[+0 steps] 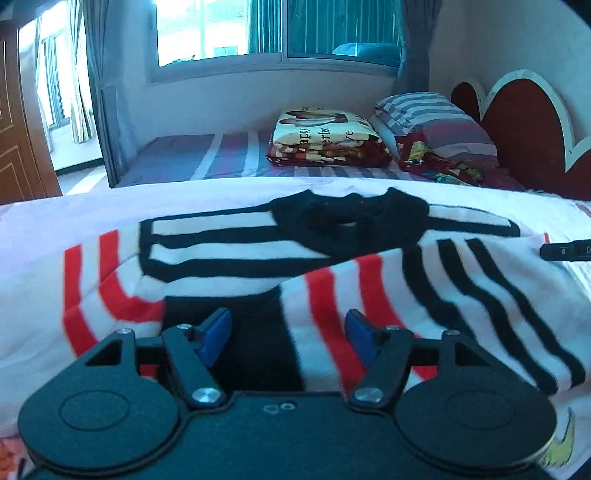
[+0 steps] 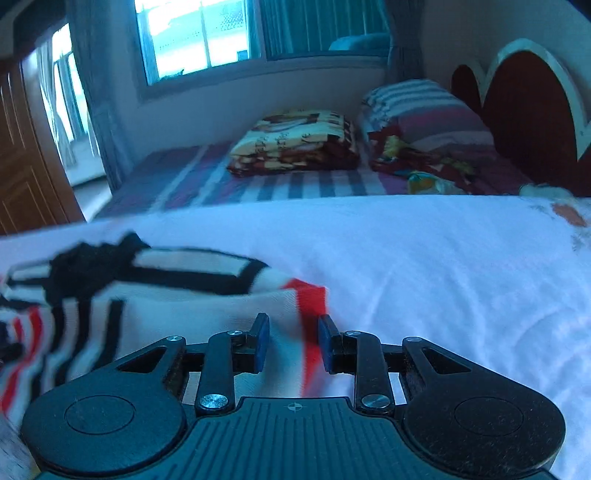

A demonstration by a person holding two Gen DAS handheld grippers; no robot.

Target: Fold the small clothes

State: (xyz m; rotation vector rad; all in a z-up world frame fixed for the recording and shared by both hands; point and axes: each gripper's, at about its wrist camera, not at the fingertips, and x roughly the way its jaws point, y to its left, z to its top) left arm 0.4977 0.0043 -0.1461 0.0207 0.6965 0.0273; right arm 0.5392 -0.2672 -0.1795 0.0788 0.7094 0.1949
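Note:
A small white top (image 1: 332, 266) with black and red stripes and a black collar (image 1: 347, 221) lies partly folded on the white sheet (image 1: 44, 221). In the left wrist view my left gripper (image 1: 288, 332) hovers low over the garment's near part. Its blue pads (image 1: 216, 332) stand wide apart and press on nothing. In the right wrist view the top (image 2: 177, 306) lies to the left. Its red-striped right edge (image 2: 310, 306) shows in the gap of my right gripper (image 2: 293, 343). That gripper's pads (image 2: 262, 343) stand a little apart and do not pinch the cloth.
Beyond the white sheet lies a striped bed (image 1: 221, 155) with a folded patterned blanket (image 1: 325, 140), a striped pillow (image 1: 432, 114) and a red heart-shaped headboard (image 1: 528, 125). A window (image 1: 277, 29) and curtains are behind, a wooden door (image 1: 18, 129) at the left. White sheet (image 2: 443, 277) spreads to the right.

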